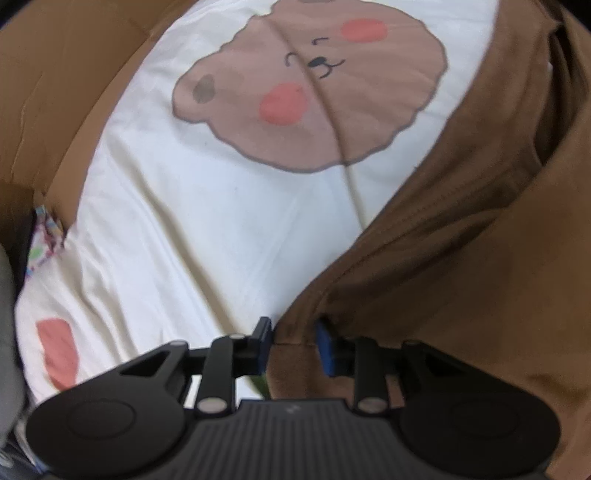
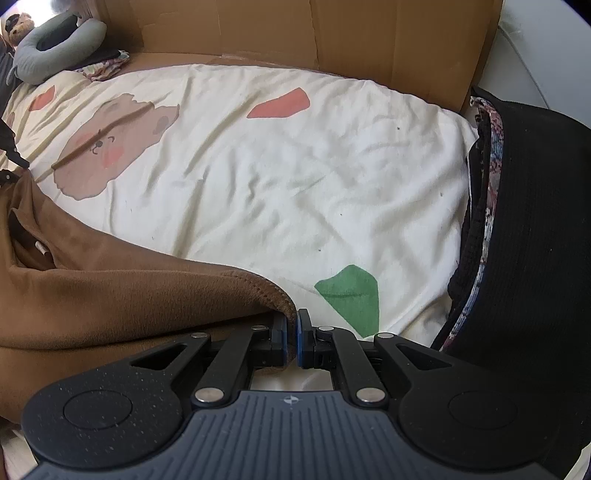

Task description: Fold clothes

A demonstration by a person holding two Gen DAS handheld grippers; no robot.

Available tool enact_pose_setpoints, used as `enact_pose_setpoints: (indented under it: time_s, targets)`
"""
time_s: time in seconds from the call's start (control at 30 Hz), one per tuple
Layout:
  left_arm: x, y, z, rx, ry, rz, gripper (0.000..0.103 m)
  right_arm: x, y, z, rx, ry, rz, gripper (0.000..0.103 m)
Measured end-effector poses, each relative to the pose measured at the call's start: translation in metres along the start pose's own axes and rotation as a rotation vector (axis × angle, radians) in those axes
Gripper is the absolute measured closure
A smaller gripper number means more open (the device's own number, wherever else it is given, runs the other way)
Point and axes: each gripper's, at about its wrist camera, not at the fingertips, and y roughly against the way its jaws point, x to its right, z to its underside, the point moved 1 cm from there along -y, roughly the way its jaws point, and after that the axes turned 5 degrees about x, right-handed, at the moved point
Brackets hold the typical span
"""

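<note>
I am working over the cream sheet (image 2: pixel 280 177) with the bear print (image 1: pixel 310 92), and I place everything else against that sheet. The brown garment (image 1: pixel 461 236) is lying across the sheet's near side, its bulk sitting on the side of the bear print in my right-wrist view and spreading toward me.

My left gripper (image 1: pixel 293 345) is pointing steeply down at the garment's edge where it meets the bare sheet. Its jaws are standing partly apart, with a fold of the brown cloth lying between the blue pads (image 1: pixel 325 347); the pads are not pressing on it as far as I can see.

My right gripper (image 2: pixel 292 338) is sitting at the garment's stitched hem (image 2: pixel 266 286), just beside the green patch (image 2: pixel 351 295) printed on the sheet. Its jaws are drawn nearly together and are pinching the hem's corner between them.

Beyond the sheet's far edge a cardboard wall (image 2: pixel 332 33) is standing. At the sheet's right edge a black knitted garment (image 2: pixel 535 258) is piled, and at its far left corner a grey curved pillow (image 2: pixel 55 48) is resting.
</note>
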Motion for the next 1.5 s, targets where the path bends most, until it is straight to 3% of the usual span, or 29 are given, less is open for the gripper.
enact_pose_setpoints:
  time_s: [0.17,0.23,0.43,0.67,0.87,1.27,1.5]
  targets:
    - [0.001,-0.001,0.005,0.017,0.067,0.001,0.08,-0.001,-0.002,0.0,-0.001,0.003,0.001,0.1]
    - [0.002,0.0,0.008,0.021,0.105,0.005,0.087,-0.001,-0.002,0.0,0.003,0.003,0.001,0.1]
    - [0.008,0.016,0.013,0.043,0.132,-0.045,0.094,-0.001,0.002,-0.001,0.024,0.012,0.006,0.1]
    - [0.0,0.053,0.026,0.066,0.125,-0.111,0.098,-0.003,0.013,-0.004,0.078,0.029,0.038,0.1]
    - [-0.036,0.054,0.033,0.082,0.168,-0.223,0.099,-0.008,0.016,-0.013,0.119,0.079,0.055,0.101]
    - [-0.073,0.057,0.041,0.107,0.29,-0.362,0.099,-0.012,-0.01,-0.071,0.173,0.223,0.093,0.101]
    - [-0.09,0.039,0.035,0.098,0.345,-0.402,0.099,-0.005,-0.046,-0.113,0.118,0.22,0.085,0.101]
